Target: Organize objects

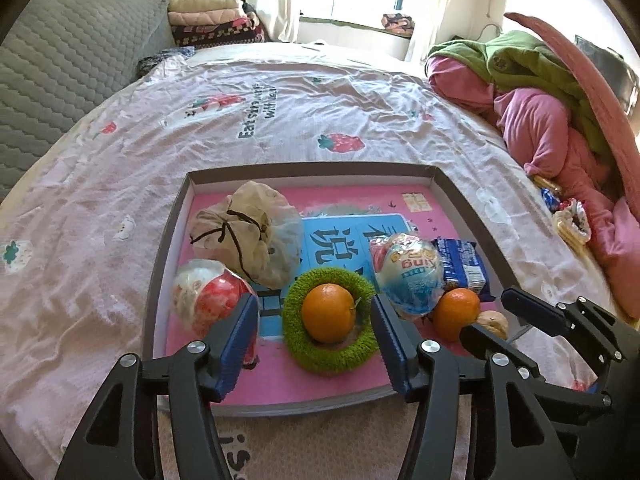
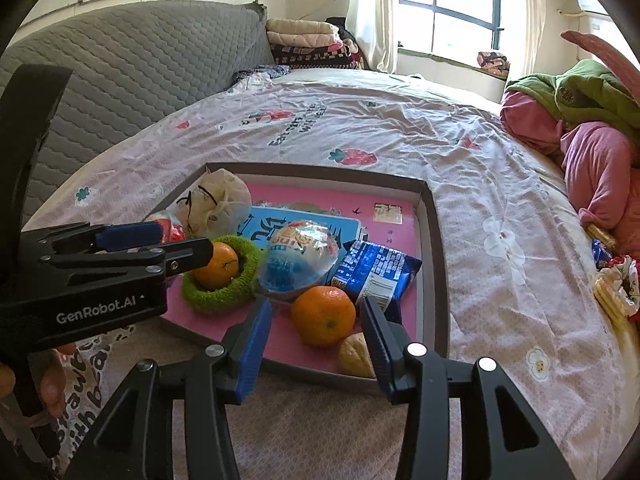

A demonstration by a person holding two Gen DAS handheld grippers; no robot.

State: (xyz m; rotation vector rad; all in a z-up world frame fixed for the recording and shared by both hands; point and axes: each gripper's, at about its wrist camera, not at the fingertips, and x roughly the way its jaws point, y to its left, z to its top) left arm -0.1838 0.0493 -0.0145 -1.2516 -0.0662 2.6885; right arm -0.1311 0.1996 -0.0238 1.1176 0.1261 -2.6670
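Note:
A shallow tray (image 1: 444,196) with a pink floor lies on the bed. A green fuzzy ring (image 1: 332,356) in it holds an orange (image 1: 328,312). My left gripper (image 1: 314,310) stands open around that orange, with a gap on each side. A second orange (image 2: 323,315) lies between the fingers of my right gripper (image 2: 316,312), also open and not touching it. A walnut (image 2: 354,354) sits by the right finger. Also in the tray are a tied cloth pouch (image 1: 248,228), a red-and-white round pack (image 1: 204,300), a blue-and-white wrapped ball (image 1: 412,276) and a blue snack packet (image 1: 464,264).
Pink and green clothes (image 1: 540,112) are piled at the bed's right side, with loose snacks (image 1: 568,220) beside them. A grey quilted headboard (image 1: 68,64) stands at the left. Folded blankets (image 1: 212,20) are stacked by the window. Strawberry-print sheet (image 1: 280,120) spreads beyond the tray.

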